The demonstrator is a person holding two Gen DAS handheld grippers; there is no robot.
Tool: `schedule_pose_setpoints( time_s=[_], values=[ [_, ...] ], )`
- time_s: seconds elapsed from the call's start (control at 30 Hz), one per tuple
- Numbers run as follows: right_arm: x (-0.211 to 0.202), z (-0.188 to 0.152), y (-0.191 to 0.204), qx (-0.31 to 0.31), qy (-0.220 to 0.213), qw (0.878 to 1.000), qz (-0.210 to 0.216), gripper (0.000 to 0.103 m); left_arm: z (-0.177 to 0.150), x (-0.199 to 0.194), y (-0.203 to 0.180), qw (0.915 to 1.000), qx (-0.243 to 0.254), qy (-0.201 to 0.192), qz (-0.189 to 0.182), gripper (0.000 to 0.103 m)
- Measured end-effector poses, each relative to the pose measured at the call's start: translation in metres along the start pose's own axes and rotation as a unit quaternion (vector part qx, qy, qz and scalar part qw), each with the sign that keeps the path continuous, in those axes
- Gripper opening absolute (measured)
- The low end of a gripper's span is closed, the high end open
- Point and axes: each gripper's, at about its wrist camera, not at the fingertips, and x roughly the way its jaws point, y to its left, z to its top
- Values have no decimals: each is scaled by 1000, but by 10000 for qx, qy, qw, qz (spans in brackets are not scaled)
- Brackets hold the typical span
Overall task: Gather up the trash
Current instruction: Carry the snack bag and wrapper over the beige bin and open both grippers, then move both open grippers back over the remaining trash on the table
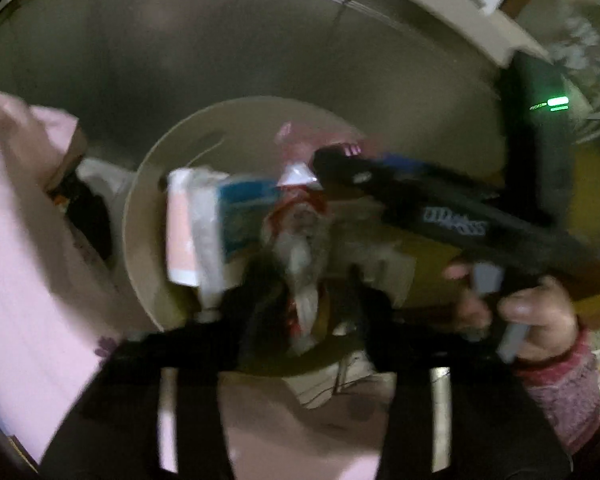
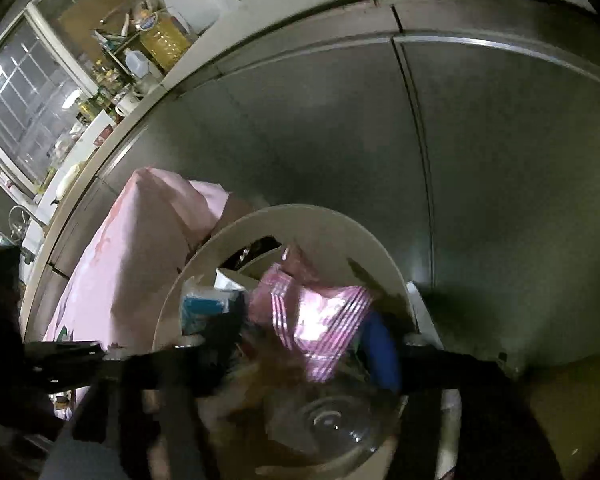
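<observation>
Left wrist view: your left gripper (image 1: 308, 280) hangs with fingers parted, gripping nothing, over the bin (image 1: 140, 216) crammed with trash (image 1: 236, 216). Right wrist view: your right gripper (image 2: 308, 344) is released above a pink-striped wrapper (image 2: 320, 316) inside that bin's rim.

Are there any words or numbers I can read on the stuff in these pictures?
Right gripper: white lettering on its black body, too blurred to read.
Blue and white package in the bin: print too blurred.
Shelf bottles: labels too small.
</observation>
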Motion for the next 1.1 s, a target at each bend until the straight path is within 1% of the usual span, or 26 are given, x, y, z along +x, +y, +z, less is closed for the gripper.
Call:
schedule_pose_setpoints(
  time_s=[0.03,0.17,0.23,0.37,0.43,0.47,0.53,0.57,0.67,0.77,0.8,0.83,0.87,0.93,0.97,1.0,1.07,1.1],
  values=[
    [-2,-1,0,-25,-55,10000,-3,64,-2,2,3,10000,-36,0,54,54],
    [-20,1,0,-47,-398,9992,80,64,-6,-1,15,9997,-238,-10,40,54],
    [-31,0,4,-110,-549,9984,120,64,-7,-13,19,9995,-300,-136,15,54],
    [-41,-2,5,-73,-620,9979,156,64,-15,-46,26,9981,-418,-416,-170,54],
    [-46,-1,8,58,-690,9973,262,64,-27,-74,31,9962,-456,-644,-359,54],
    [-55,-5,11,108,-786,9961,393,64,-35,-87,34,9953,-455,-751,-405,54],
    [-69,-11,20,73,-922,9941,569,64,-61,-123,46,9925,-449,-1039,-455,54],
    [-75,-15,28,36,-979,9928,683,64,-69,-135,52,9915,-468,-1136,-420,54],
    [-84,-30,58,-57,-1051,9882,1116,64,-113,-187,77,9865,-648,-1503,-51,54],
    [-85,-46,96,-294,-1065,9833,1445,64,-164,-236,110,9764,-1041,-1810,545,54],
    [-81,-54,113,-382,-1014,9815,1577,64,-185,-254,123,9702,-1249,-1909,819,54],
    [-77,-59,125,-433,-963,9804,1663,64,-202,-266,135,9646,-1423,-1983,1001,54],
    [-73,-65,137,-484,-900,9793,1745,64,-226,-284,149,9564,-1668,-2085,1182,54],
    [-59,-78,163,-573,-711,9774,1908,64,-257,-306,169,9448,-1989,-2218,1366,54],
    [-52,-84,173,-571,-604,9764,1996,64,-277,-319,177,9370,-2175,-2295,1483,54],
    [-42,-92,186,-528,-449,9750,2113,64,-291,-327,182,9316,-2306,-2347,1546,54],
    [-30,-105,203,-484,-231,9731,2239,64,-320,-341,199,9224,-2557,-2404,1614,54],
    [-21,-113,215,-483,-83,9719,2301,62,-330,-345,199,9200,-2620,-2413,1633,54]
  ],
)
